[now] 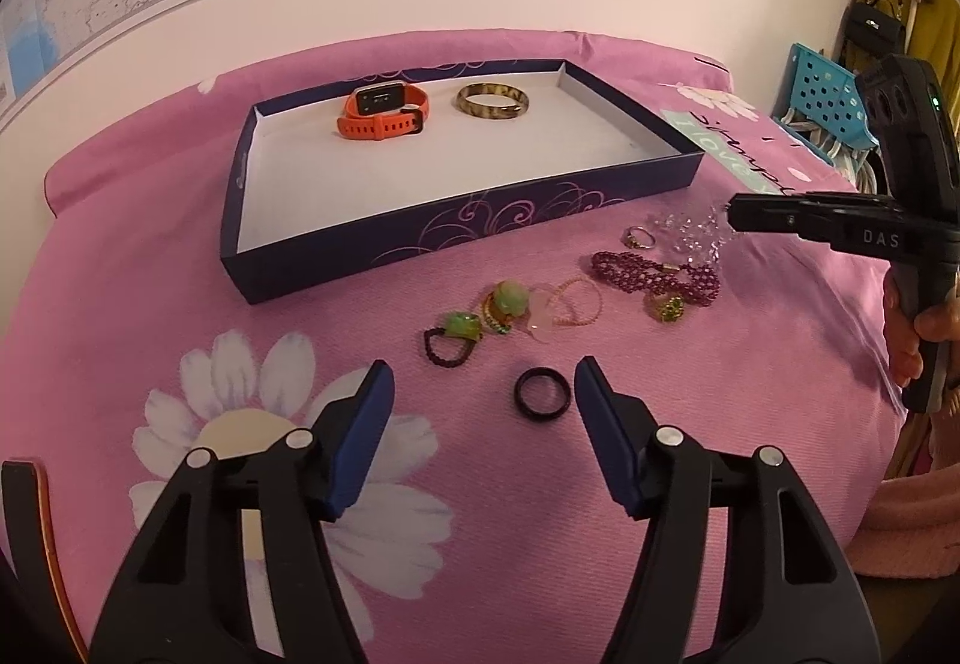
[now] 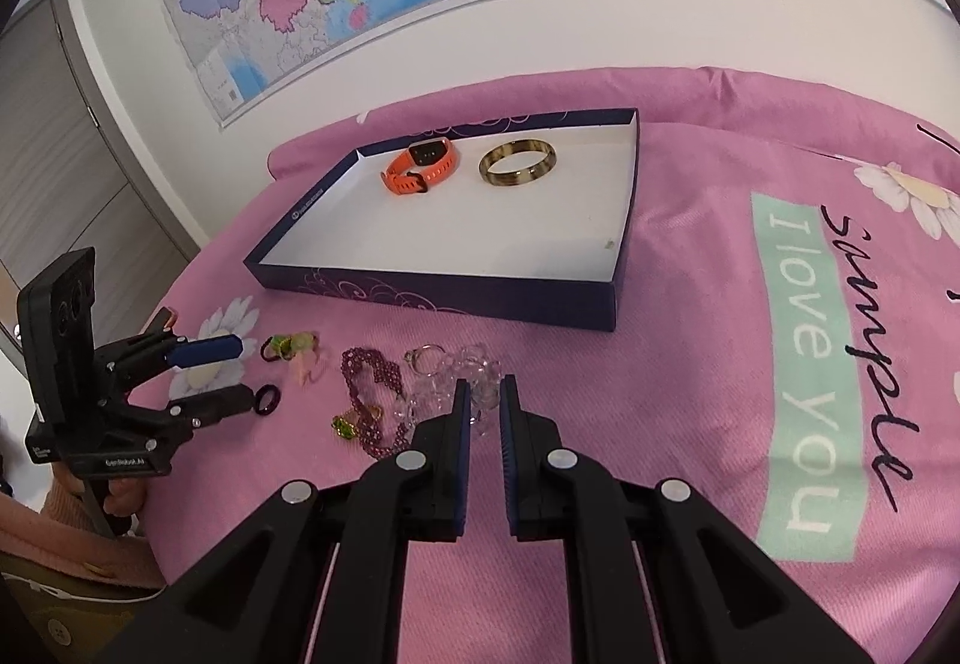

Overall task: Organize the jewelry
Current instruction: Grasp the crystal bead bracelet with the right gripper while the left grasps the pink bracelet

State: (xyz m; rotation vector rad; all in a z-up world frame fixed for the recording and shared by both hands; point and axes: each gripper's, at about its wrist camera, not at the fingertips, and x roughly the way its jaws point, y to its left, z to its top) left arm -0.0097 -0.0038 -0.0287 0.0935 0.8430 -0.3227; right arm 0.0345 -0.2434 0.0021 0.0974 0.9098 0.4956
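A black ring (image 1: pixel 540 392) lies on the pink cloth between the fingers of my left gripper (image 1: pixel 485 364), close to the right finger; the jaws stand open and do not touch it. My right gripper (image 2: pixel 485 382) is shut on a clear bead bracelet (image 2: pixel 474 364), whose beads show between its fingertips while the rest lies on the cloth. A navy box (image 1: pixel 456 220) with a white floor holds an orange watch (image 1: pixel 384 112) and a tortoiseshell bangle (image 1: pixel 493 101). In the right wrist view the black ring (image 2: pixel 268 400) sits by the lower finger of the left gripper (image 2: pixel 246 373).
Loose on the cloth lie a magenta bead bracelet (image 1: pixel 654 274), a pink bracelet (image 1: pixel 576 301), green bead rings (image 1: pixel 507 304), a gold ring (image 1: pixel 639 237) and a green-stone ring (image 1: pixel 666 307). A blue basket (image 1: pixel 822 94) stands past the right edge. A map hangs behind.
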